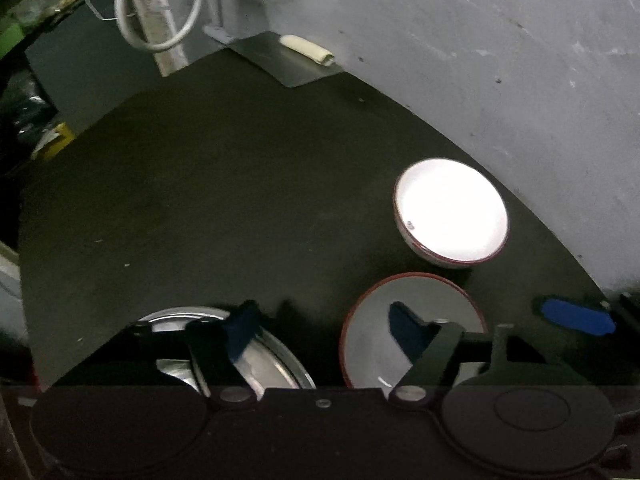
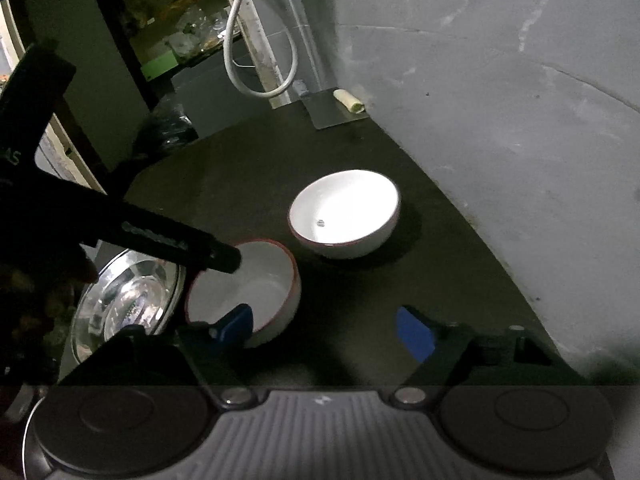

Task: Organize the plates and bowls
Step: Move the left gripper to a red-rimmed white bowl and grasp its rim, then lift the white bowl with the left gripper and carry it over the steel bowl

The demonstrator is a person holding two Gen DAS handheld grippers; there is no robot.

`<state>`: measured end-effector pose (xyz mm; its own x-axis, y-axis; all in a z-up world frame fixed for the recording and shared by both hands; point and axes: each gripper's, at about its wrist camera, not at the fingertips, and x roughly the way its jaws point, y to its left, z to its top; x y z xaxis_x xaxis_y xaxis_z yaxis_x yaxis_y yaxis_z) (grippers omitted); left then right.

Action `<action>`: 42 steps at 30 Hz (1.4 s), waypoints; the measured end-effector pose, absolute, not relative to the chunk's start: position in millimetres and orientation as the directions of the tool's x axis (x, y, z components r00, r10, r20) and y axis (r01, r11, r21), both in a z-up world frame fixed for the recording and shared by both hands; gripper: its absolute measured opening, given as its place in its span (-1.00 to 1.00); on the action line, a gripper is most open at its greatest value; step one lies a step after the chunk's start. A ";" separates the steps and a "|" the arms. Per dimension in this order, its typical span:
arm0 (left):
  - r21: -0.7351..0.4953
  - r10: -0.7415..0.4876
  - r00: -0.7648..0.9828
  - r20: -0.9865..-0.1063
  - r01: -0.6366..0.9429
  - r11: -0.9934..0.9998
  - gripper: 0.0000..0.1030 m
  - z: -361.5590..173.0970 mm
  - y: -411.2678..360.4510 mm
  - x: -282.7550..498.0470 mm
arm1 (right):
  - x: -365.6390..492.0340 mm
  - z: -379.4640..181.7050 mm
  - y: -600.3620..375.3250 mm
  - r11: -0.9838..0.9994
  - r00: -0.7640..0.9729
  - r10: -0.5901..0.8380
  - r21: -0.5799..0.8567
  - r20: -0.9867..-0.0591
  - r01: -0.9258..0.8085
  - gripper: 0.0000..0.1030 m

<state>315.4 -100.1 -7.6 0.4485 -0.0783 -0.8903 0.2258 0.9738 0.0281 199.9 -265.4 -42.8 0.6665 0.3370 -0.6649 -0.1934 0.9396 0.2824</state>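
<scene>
Both my grippers are hanging over the dishes on the dark counter (image 2: 360,152).

My left gripper (image 1: 324,320) has its jaws spread: one finger sits over the steel plate (image 1: 272,364), the other over the near red-rimmed bowl (image 1: 368,344), pinching nothing. My right gripper (image 2: 324,330) is spread too, its left pad at that same bowl's (image 2: 272,280) wall, though I can't tell if it's touching. The second white bowl (image 2: 344,212) sits upright a bit further back, near the grey wall (image 2: 500,80). The plate is just beside the near bowl.
</scene>
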 end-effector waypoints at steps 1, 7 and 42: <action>0.020 -0.085 0.438 -0.895 0.230 0.973 0.14 -10.1 -101.2 316.3 | 202.1 -43.7 -263.9 0.939 0.663 0.340 0.283 -0.667 -0.197 0.60; -0.013 -0.094 0.386 -0.918 0.207 0.978 -0.27 -23.0 -105.8 321.3 | 213.3 -50.0 -256.6 0.942 0.645 0.333 0.266 -0.688 -0.203 0.37; -0.349 -0.294 0.536 -0.791 -0.001 0.937 -0.88 -12.7 -88.1 222.8 | 171.6 -31.9 -279.7 0.896 0.633 0.428 0.395 -0.645 -0.203 -0.77</action>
